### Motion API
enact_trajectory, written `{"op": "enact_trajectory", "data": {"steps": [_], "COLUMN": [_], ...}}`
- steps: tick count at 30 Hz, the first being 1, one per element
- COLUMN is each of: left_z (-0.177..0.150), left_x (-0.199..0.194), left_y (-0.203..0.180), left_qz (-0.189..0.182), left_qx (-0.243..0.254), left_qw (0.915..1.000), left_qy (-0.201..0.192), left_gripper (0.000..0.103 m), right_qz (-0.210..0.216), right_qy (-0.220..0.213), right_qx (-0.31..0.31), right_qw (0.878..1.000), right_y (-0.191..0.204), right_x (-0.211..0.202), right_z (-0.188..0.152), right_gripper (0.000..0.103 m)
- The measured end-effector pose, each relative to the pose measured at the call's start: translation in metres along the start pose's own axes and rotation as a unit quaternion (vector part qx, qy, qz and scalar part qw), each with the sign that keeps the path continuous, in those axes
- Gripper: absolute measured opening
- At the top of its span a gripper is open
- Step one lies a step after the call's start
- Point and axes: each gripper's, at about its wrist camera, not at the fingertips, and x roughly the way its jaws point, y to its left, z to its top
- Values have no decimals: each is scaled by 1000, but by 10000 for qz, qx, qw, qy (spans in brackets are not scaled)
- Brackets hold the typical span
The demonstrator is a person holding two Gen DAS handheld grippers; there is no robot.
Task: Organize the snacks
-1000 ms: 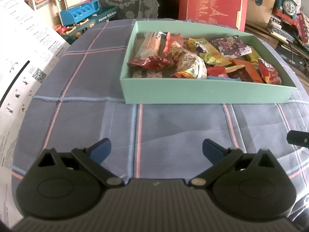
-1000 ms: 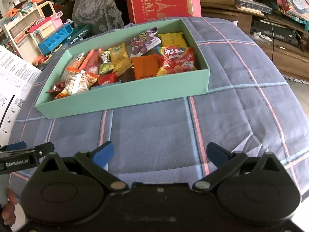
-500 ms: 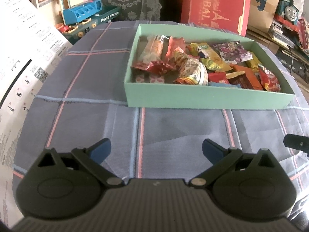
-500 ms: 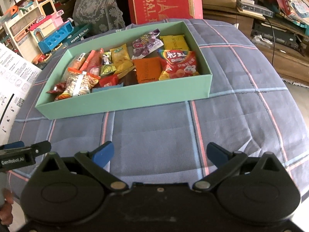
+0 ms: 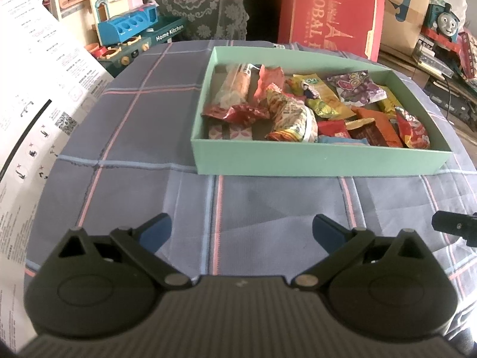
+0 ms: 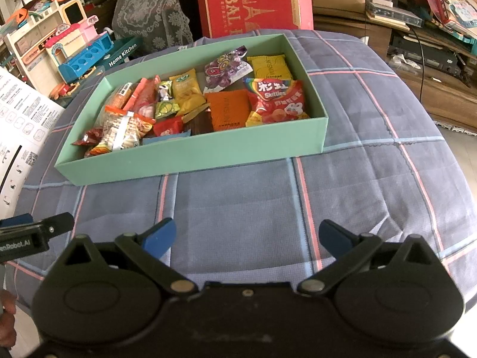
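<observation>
Left tool (image 5: 240,228) and right tool (image 6: 246,232) both wide, empty. Green box (image 5: 322,161) near wall hides lower snacks (image 6: 274,101); overlapped packets' labels unreadable.

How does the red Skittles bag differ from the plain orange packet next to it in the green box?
The Skittles bag is red with a rainbow and bold lettering; the orange packet is one flat colour with only faint print. The Skittles bag looks puffy and crinkled, while the orange packet lies smooth and flat. The Skittles bag sits nearer the box's right end wall; the orange packet is further in. Both rest inside the green box, untouched by either hand-held gripper.
</observation>
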Motion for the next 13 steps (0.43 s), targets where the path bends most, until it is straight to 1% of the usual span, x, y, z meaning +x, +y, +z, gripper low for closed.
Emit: {"op": "enact_trajectory", "data": {"steps": [8,13], "left_z": [1,1], "left_x": [0,0], "left_y": [5,4], "left_qz": [-36,-102], "left_qx": [-134,-91], "left_qw": [9999,9999], "left_qy": [36,47], "left_gripper": [103,103], "right_qz": [18,21], "right_qy": [-33,-45], "right_qx": [-53,-90], "right_qw": [10000,9999], "right_y": [4,6], "right_x": [-1,-3], "right_z": [5,5], "right_gripper": [103,103]}}
